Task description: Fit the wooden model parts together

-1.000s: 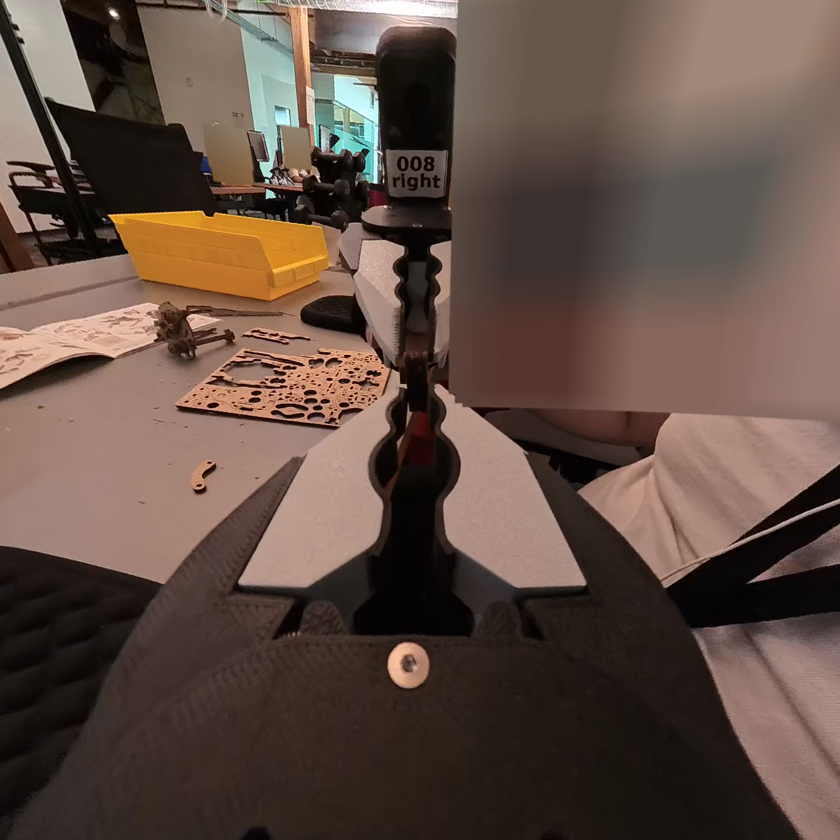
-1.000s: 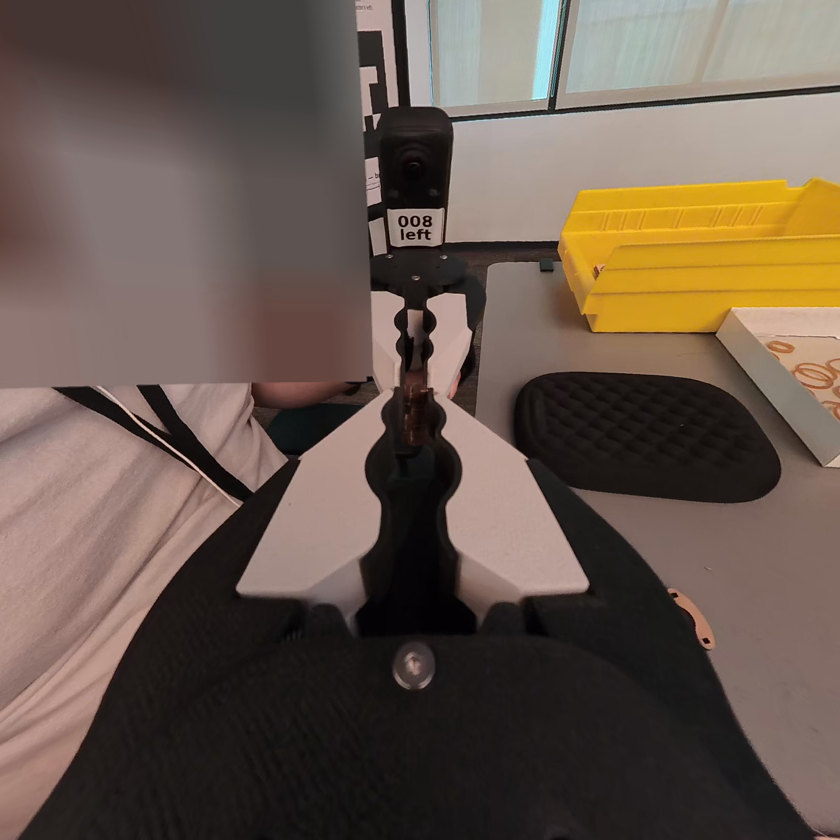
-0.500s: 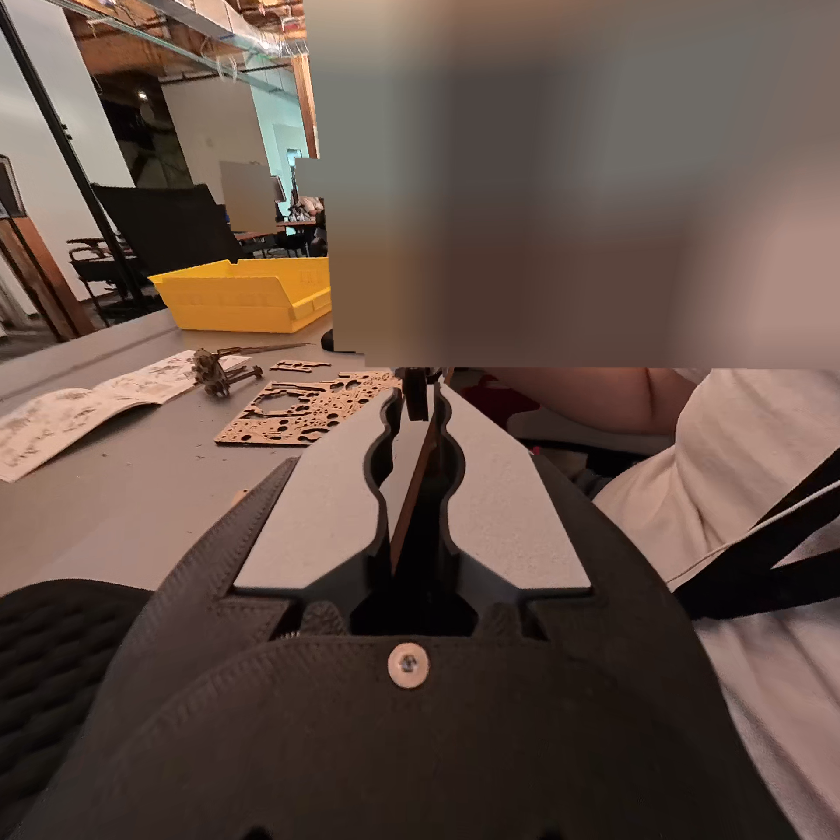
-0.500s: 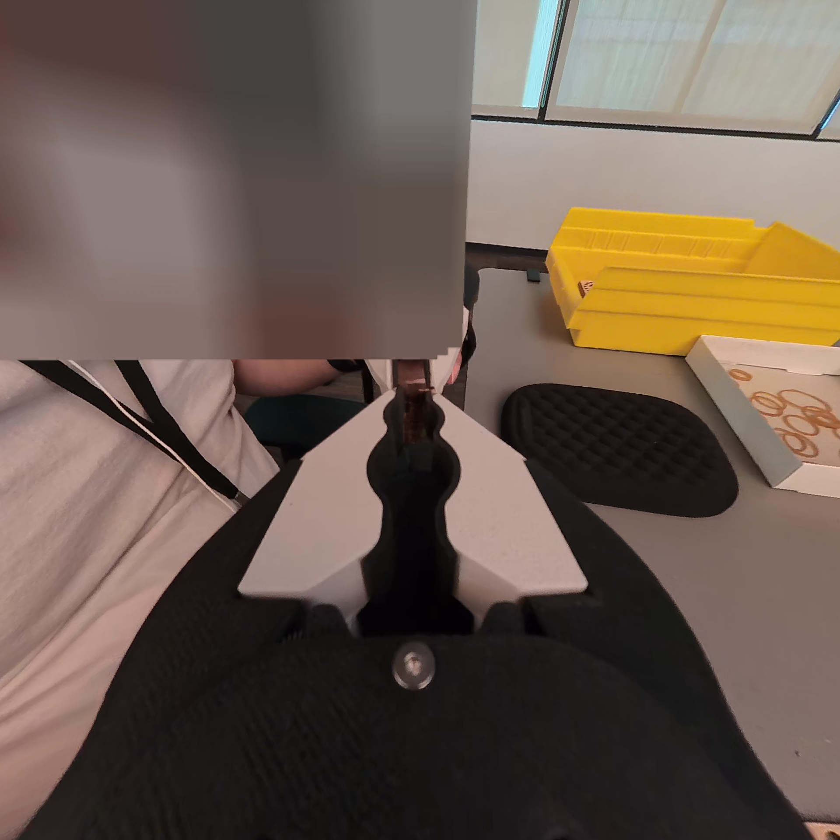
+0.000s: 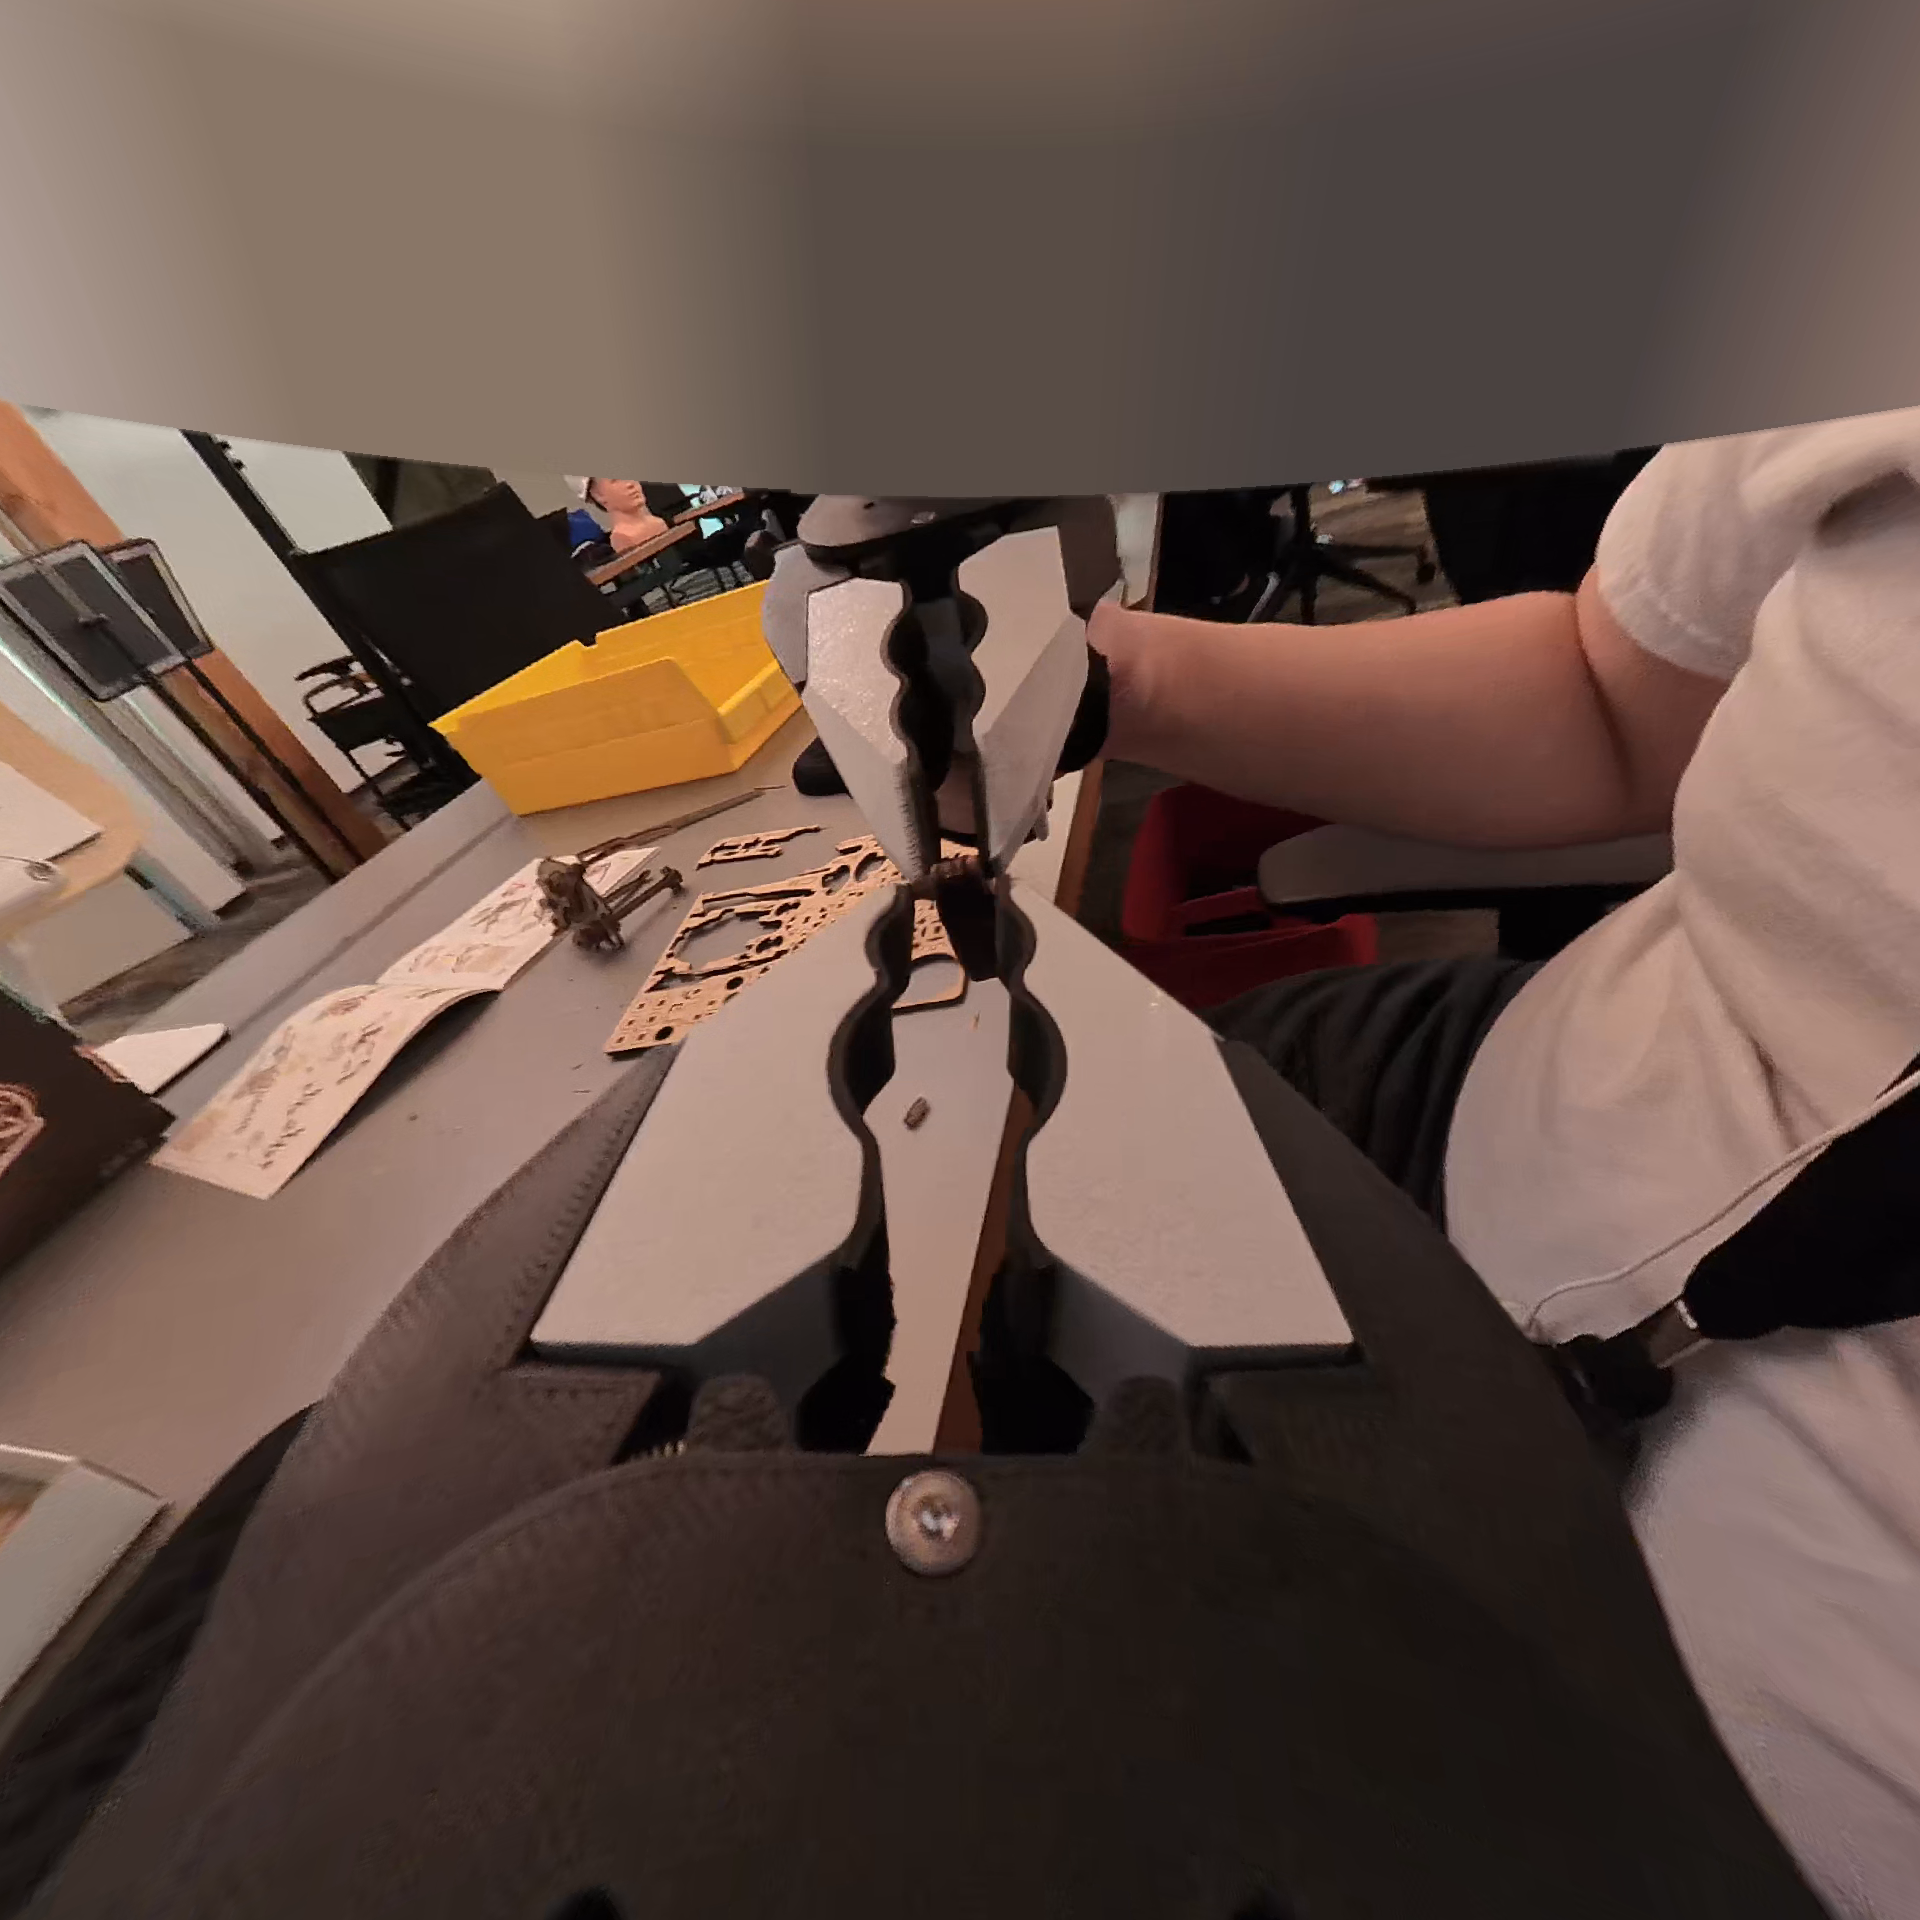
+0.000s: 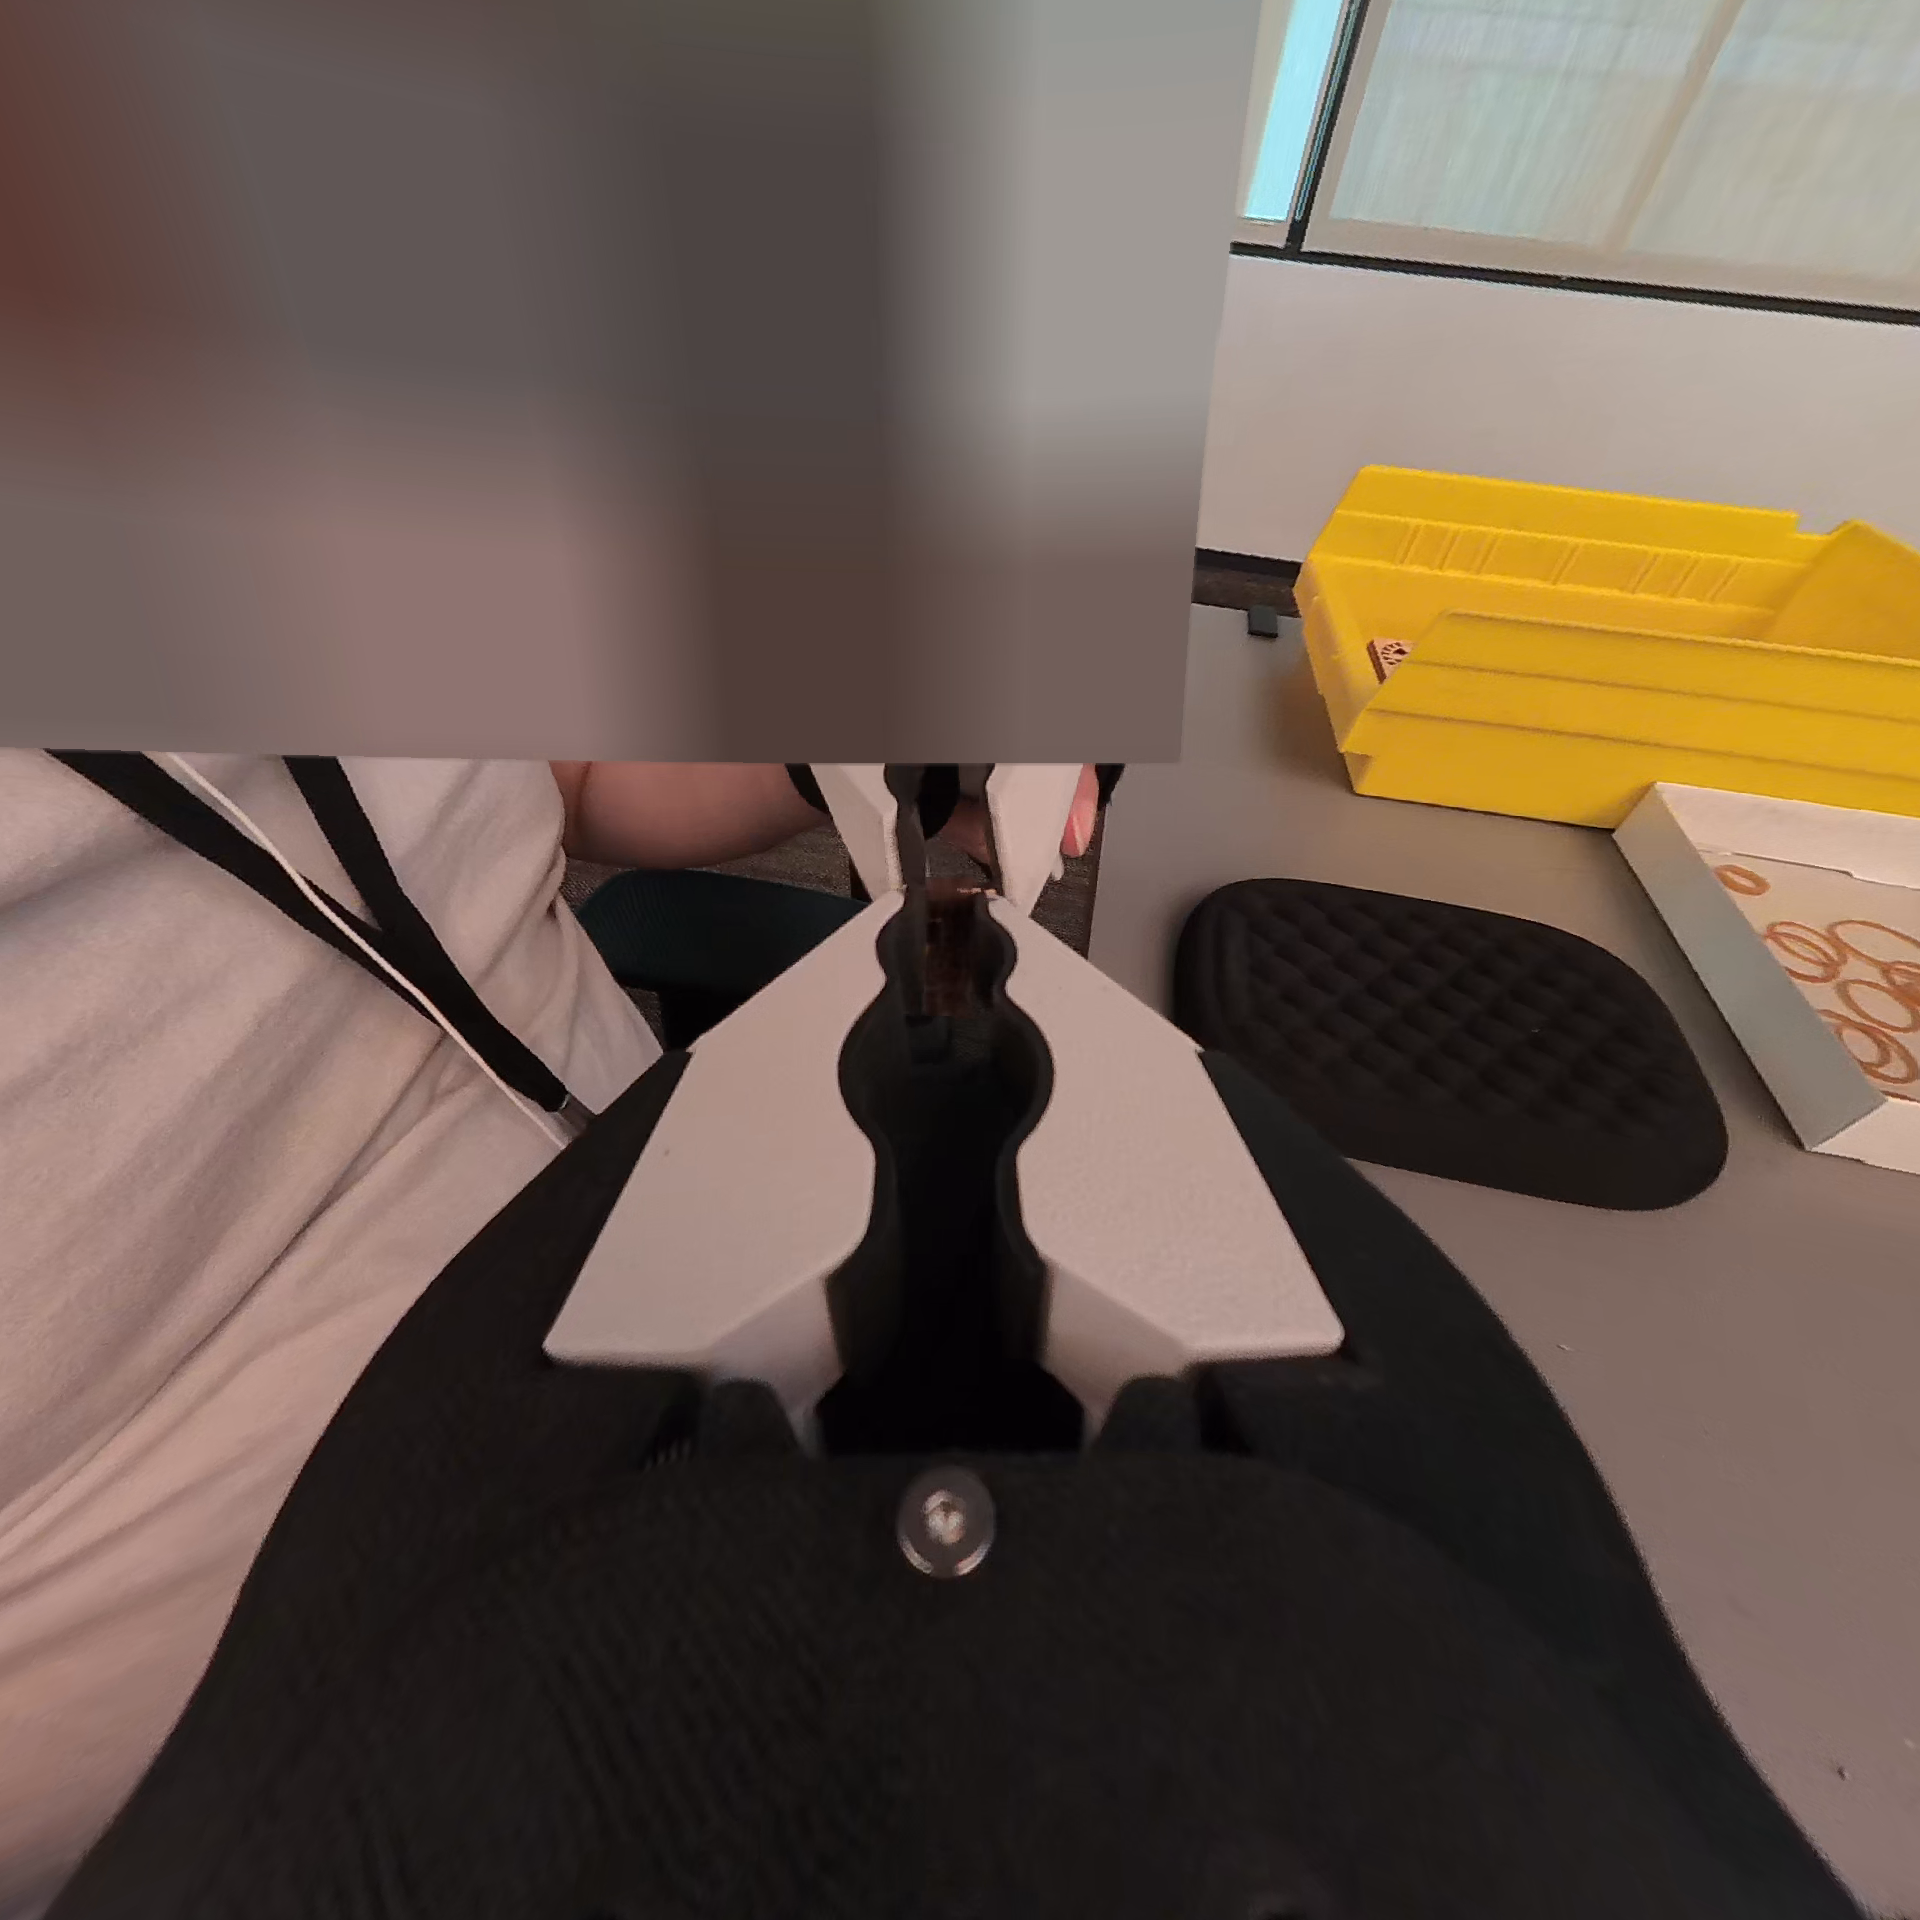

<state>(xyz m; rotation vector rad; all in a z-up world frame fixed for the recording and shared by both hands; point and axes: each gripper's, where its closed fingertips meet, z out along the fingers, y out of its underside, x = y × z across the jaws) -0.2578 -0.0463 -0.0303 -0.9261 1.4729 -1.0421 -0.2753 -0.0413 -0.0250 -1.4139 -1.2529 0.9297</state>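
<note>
tongs 2 point(image 5: 951, 883) point(image 6: 940, 904) | yellow bin 1 point(image 5: 623, 717) | booklet 1 point(image 5: 343, 1049) | punched wooden sheet 1 point(image 5: 748, 956)

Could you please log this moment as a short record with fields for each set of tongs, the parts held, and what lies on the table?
left tongs: shut on small wooden part
right tongs: shut on dark wooden part
tips: meeting above the table edge
table: cut-out wooden sheet, open booklet, part-built model, yellow bin
right side: black pad, tray of rings

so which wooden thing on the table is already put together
The small dark assembled model standing on the open instruction booklet. The cut-out wooden sheet beside it lies flat, mostly empty holes.
</note>
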